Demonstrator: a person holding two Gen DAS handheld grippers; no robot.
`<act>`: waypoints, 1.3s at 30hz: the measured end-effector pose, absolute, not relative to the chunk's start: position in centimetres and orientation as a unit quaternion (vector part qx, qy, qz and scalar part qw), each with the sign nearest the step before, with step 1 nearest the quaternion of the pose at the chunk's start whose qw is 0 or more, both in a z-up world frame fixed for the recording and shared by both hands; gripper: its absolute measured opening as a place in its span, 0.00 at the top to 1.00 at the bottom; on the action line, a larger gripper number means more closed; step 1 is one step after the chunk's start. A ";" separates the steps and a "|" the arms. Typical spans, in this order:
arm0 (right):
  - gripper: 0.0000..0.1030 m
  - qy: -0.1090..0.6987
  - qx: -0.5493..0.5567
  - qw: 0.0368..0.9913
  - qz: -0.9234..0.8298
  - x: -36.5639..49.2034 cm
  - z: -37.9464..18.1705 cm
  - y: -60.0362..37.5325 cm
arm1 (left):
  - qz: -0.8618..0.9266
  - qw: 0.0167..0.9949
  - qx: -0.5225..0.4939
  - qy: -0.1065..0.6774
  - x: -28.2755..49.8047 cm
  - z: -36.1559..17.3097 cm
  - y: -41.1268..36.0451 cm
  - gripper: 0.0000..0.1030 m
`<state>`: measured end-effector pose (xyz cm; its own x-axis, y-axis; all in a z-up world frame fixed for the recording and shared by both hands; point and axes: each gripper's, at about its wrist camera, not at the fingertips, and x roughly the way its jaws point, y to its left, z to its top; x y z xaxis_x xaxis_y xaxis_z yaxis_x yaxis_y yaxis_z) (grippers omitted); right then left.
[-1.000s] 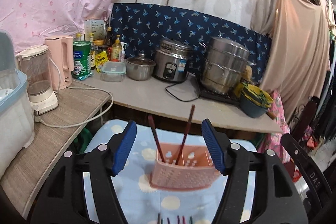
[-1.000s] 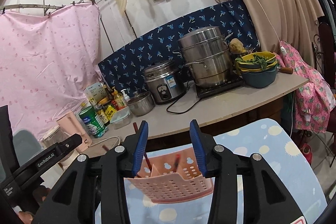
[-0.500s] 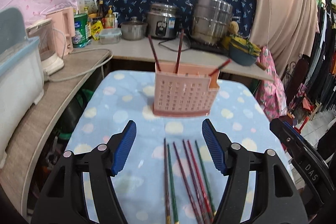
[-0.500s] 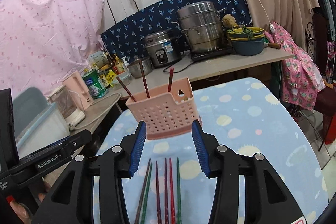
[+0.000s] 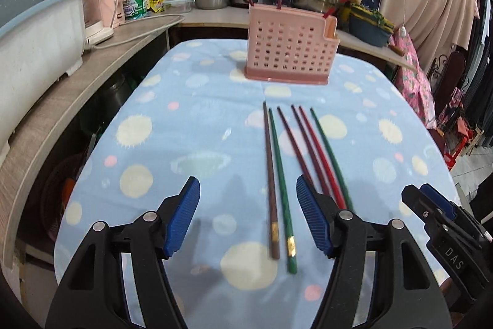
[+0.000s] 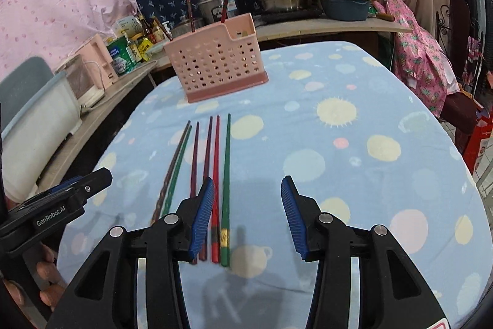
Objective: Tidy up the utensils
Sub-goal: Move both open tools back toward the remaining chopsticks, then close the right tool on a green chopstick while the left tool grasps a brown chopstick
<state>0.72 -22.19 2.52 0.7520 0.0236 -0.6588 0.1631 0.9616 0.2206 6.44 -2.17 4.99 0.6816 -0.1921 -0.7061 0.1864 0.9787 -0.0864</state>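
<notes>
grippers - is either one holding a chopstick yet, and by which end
Neither. The left gripper and right gripper are both open and empty above the chopsticks on the cloth.

Six loose chopsticks (image 6: 212,171) lie side by side on the blue dotted cloth-covered surface (image 6: 354,162). Beyond them stands a pink perforated plastic utensil holder (image 6: 215,68). The right gripper (image 6: 248,218) hovers with fingers (image 6: 292,218) apart.

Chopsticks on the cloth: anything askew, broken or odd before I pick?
Nothing broken or spilled. Six chopsticks lie roughly parallel on the blue cloth, fanning slightly. The pink holder stands upright; one of the three sticks in it leans sharply to one side.
</notes>
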 end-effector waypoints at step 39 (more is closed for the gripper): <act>0.83 0.393 0.066 0.917 -0.028 1.6 -2.2 -18.0 | -0.097 0.905 0.005 0.414 4.1 -0.3 -2.0 0.40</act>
<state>1.59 -18.01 -2.22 0.6896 0.0001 -0.7242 0.1035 0.9897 0.0986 4.08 -1.96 -0.32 0.6382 -0.1711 -0.7507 0.1800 0.9811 -0.0707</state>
